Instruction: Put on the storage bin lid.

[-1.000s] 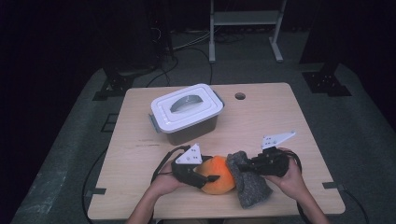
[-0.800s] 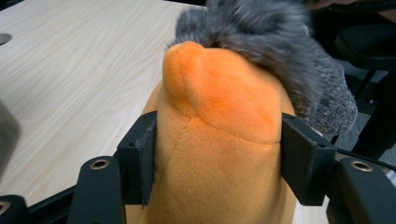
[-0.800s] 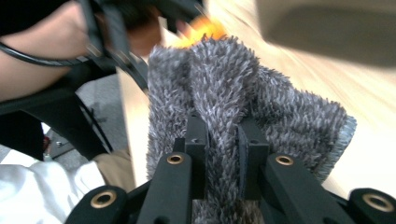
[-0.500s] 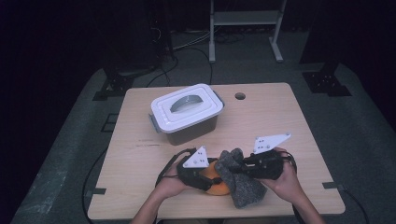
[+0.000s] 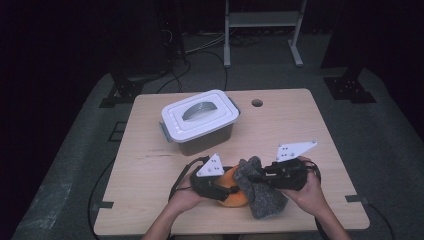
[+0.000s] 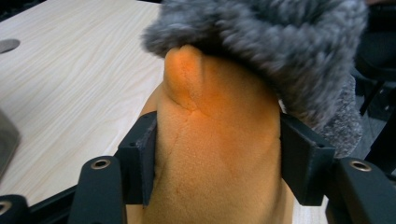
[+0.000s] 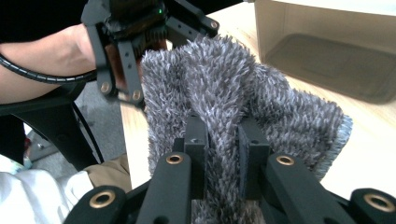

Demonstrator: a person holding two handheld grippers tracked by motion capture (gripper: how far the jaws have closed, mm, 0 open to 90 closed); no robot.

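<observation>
An orange squashy ball-like object (image 5: 234, 192) (image 6: 219, 154) sits at the table's near edge, and my left gripper (image 5: 222, 187) (image 6: 217, 158) is shut on it, its jaws pressing both sides. A grey fuzzy cloth (image 5: 260, 187) (image 7: 243, 102) drapes over the orange object's top and right side. My right gripper (image 5: 252, 177) (image 7: 223, 154) is shut on a fold of that cloth, just right of the left gripper (image 7: 126, 42). In the left gripper view the cloth (image 6: 275, 51) covers the top of the orange object.
A grey plastic box with a white lid and handle (image 5: 200, 120) stands at the table's middle left, behind the grippers; its wall (image 7: 327, 51) is close ahead in the right gripper view. A round hole (image 5: 257, 103) is near the table's far edge.
The right gripper has carried the grey cloth left and up, over the orange object. The left gripper has stayed on the orange object.
</observation>
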